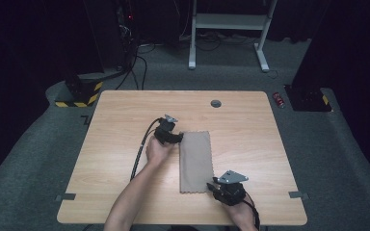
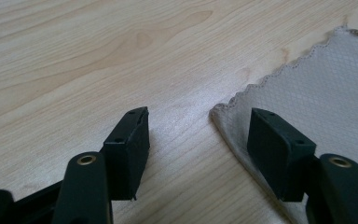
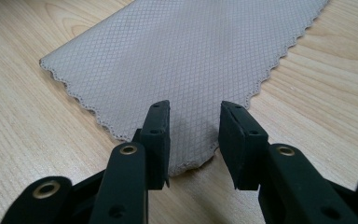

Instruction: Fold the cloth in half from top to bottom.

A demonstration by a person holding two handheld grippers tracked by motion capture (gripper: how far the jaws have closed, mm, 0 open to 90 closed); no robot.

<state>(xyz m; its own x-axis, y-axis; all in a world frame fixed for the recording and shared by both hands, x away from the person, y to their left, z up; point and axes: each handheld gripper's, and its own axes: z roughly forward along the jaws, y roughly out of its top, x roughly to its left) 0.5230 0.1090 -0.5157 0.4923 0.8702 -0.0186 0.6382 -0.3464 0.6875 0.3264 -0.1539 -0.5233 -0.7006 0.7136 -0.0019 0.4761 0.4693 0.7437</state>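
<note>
Two grippers work at opposite corners of a folded grey cloth (image 1: 196,161) that lies flat near the middle of the wooden table (image 1: 125,115), long edges running toward the far edge. At the cloth's far left corner, the left gripper (image 2: 200,135) has its jaws spread wide, one over bare wood, the other over the cloth's edge, gripping nothing. At the near right corner, the right gripper (image 3: 195,140) has its jaws narrowly parted astride the scalloped hem, pads clear of the fabric.
</note>
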